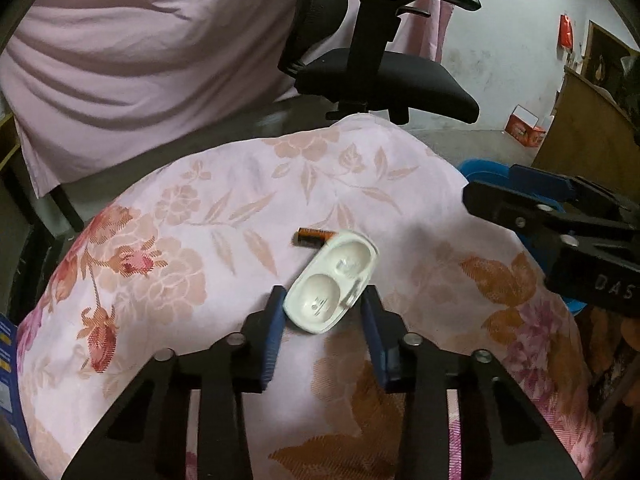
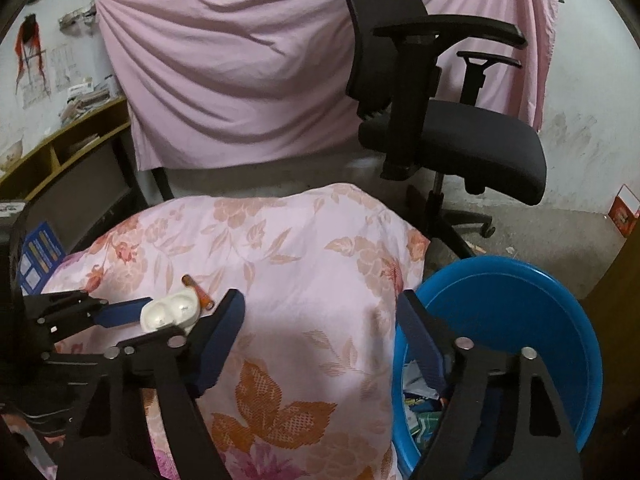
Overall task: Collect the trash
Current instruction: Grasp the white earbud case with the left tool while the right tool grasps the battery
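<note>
A white plastic blister tray [image 1: 331,280] with two round hollows lies on the floral cloth [image 1: 208,216], and its near end sits between the blue pads of my left gripper [image 1: 322,300], which is open around it. An orange and black battery [image 1: 314,237] lies just behind the tray. In the right wrist view the tray [image 2: 170,312] and battery [image 2: 198,292] show at the left, with the left gripper [image 2: 132,312] around the tray. My right gripper [image 2: 320,308] is open and empty, above the cloth's right edge beside the blue bin [image 2: 520,320].
The blue bin holds several wrappers [image 2: 420,400] at its bottom. A black office chair [image 2: 460,136] stands behind the cloth-covered surface. A pink curtain [image 2: 240,72] hangs at the back. A wooden shelf [image 2: 60,148] is at the left, an orange box [image 1: 524,126] on the floor.
</note>
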### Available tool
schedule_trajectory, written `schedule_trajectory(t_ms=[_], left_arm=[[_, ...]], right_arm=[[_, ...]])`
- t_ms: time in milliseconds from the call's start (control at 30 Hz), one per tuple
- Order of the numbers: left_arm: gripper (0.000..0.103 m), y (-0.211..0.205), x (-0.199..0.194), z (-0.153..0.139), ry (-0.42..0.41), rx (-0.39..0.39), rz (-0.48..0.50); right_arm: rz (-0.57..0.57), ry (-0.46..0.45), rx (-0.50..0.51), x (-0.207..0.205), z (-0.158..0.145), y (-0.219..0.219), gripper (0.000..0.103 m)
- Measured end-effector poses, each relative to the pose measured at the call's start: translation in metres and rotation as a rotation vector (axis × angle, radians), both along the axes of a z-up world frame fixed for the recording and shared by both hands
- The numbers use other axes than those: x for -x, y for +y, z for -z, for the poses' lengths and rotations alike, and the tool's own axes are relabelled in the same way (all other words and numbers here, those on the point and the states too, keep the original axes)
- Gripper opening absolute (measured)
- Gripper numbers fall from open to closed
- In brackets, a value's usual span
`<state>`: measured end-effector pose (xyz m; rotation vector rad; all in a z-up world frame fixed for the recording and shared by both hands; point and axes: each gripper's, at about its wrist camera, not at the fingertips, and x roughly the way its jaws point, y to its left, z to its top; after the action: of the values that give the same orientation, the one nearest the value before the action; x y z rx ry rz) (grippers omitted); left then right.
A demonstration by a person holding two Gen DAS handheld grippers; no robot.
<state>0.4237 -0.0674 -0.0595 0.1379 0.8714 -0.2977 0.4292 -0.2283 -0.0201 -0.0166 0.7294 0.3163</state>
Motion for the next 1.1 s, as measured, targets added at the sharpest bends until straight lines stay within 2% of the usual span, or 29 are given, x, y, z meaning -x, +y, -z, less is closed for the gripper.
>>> schedule_trajectory(t_ms=[133, 200, 300, 467, 567, 733, 900, 1033, 1100], left_arm=[[0.027, 0.004, 0.006, -0.003, -0.029, -0.005, -0.02], [0.027, 0.01, 0.01, -0.004, -0.031, 0.006, -0.053], [0.027, 0.027, 0.014, -0.003, -0.001, 0.055, -0.12], [0.026, 0.055, 0.016, -0.006, 0.023, 0.141, -0.202], [0.026, 0.065, 0.017, -0.01, 0.015, 0.147, -0.223], [0.026, 0.082, 0.026, -0.013, -0.007, 0.094, -0.268], [0.026, 0.097, 0.03, -0.008, 0.007, 0.15, -0.275], [0.026, 0.1, 0.032, -0.009, 0.009, 0.167, -0.273], [0.026, 0.101, 0.034, -0.009, 0.01, 0.173, -0.273]], right_arm=[[-0.023, 0.011, 0.021, -0.001, 0.002, 0.006, 0.07], [-0.048, 0.021, 0.039, -0.002, 0.004, 0.012, 0.065], [-0.1, 0.045, 0.072, -0.005, 0.008, 0.026, 0.057], [-0.228, 0.07, 0.146, -0.005, 0.014, 0.057, 0.051], [-0.286, 0.084, 0.174, -0.003, 0.017, 0.07, 0.047], [-0.372, 0.109, 0.145, 0.002, 0.016, 0.087, 0.042], [-0.445, 0.136, 0.13, 0.011, 0.018, 0.11, 0.041], [-0.445, 0.15, 0.16, 0.01, 0.027, 0.124, 0.037], [-0.438, 0.159, 0.146, 0.006, 0.027, 0.125, 0.03]])
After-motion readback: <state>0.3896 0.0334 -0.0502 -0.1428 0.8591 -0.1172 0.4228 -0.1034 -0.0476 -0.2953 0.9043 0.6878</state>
